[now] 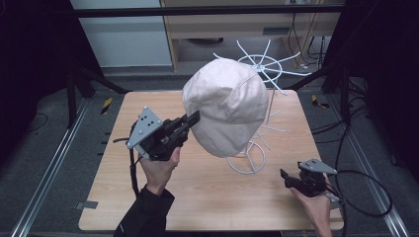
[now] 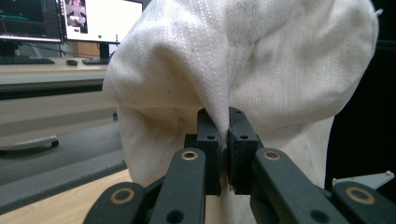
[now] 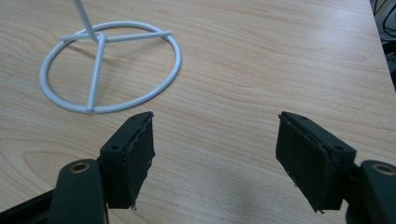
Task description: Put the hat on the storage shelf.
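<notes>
**Mia:** While the left gripper (image 1: 193,118) pinches the hat (image 1: 227,106), where is the hat?

**Ben:** It hangs up in the air over the wooden table (image 1: 207,197). It is in front of the white wire stand (image 1: 257,66).

**Mia:** How does the left gripper hold it?

**Ben:** Look at the left gripper view. The two black jaws are squeezed nearly together, and a fold of the cloth is stuck between them. The rest of the hat puffs out above and around them.

**Mia:** Which side of the hat is that?

**Ben:** From the high view, it is the hat's left side, low down by the edge.

**Mia:** And the right gripper (image 1: 285,178)?

**Ben:** It sits low by the near right corner of the table. It is well apart from the hat. Its jaws are spread wide, and nothing is between them, just bare wood.

**Mia:** What is that white ring?

**Ben:** That is the round foot of the stand (image 3: 109,65). It lies flat on the table, just past the right gripper's jaws. The hat is not touching it.
</notes>
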Motion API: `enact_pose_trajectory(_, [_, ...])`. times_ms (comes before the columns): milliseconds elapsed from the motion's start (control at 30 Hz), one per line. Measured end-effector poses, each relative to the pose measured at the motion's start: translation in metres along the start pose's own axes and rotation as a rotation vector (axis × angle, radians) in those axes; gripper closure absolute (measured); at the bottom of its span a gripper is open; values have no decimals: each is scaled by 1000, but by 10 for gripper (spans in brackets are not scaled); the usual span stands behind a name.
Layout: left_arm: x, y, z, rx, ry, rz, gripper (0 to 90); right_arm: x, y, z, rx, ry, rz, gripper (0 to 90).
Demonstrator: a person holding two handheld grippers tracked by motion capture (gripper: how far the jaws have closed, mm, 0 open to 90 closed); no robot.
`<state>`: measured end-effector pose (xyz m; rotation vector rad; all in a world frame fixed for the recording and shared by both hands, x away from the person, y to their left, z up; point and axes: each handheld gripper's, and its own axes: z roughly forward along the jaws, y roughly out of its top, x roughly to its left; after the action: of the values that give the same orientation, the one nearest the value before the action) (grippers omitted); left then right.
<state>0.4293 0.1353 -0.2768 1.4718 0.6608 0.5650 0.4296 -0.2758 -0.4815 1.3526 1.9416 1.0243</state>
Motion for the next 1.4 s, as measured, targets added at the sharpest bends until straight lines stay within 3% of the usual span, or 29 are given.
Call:
enact_pose_trajectory(433, [-2, -12, 9, 54, 11, 16, 806, -2, -1, 0, 0, 4, 10, 278])
enact_pose_trajectory(800, [1, -17, 9, 60, 10, 19, 621, -2, -1, -1, 3, 7, 13, 269])
enact_pose_trajectory(1167, [1, -20, -4, 58, 14, 39, 419, -3, -1, -1, 1, 1, 11, 262])
enact_pose_trajectory(1400, [3, -19, -22, 72, 30, 53, 353, -2, -1, -1, 5, 1, 24, 252])
